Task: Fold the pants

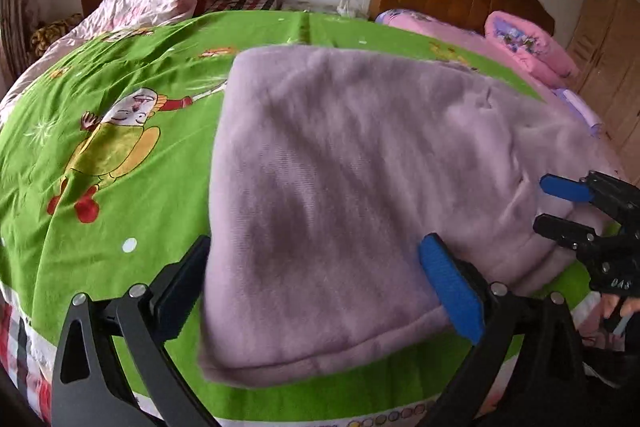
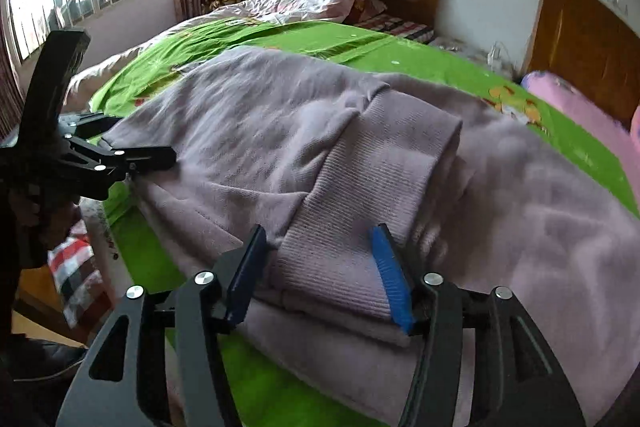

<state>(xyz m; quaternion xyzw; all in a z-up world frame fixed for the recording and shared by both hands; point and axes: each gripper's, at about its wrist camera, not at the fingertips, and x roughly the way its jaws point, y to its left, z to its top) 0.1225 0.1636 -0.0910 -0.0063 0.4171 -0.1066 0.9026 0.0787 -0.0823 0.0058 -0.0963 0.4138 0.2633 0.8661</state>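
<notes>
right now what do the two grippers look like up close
Both are alike: black frames with triangular cut-outs and round silver bolt heads. Each finger carries a flat blue pad, ribbed on the right gripper. Seen from the left gripper, the right one has small white lettering on its black body. A hand shows at its handle; no sleeve or cable can be made out.

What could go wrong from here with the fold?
1. The ribbed cuff lies between the open right tongs; pulling back could drag it and undo the fold.
2. The left tongs straddle the pants at the near edge of the green sheet; a nudge might slide them off the bed.
</notes>
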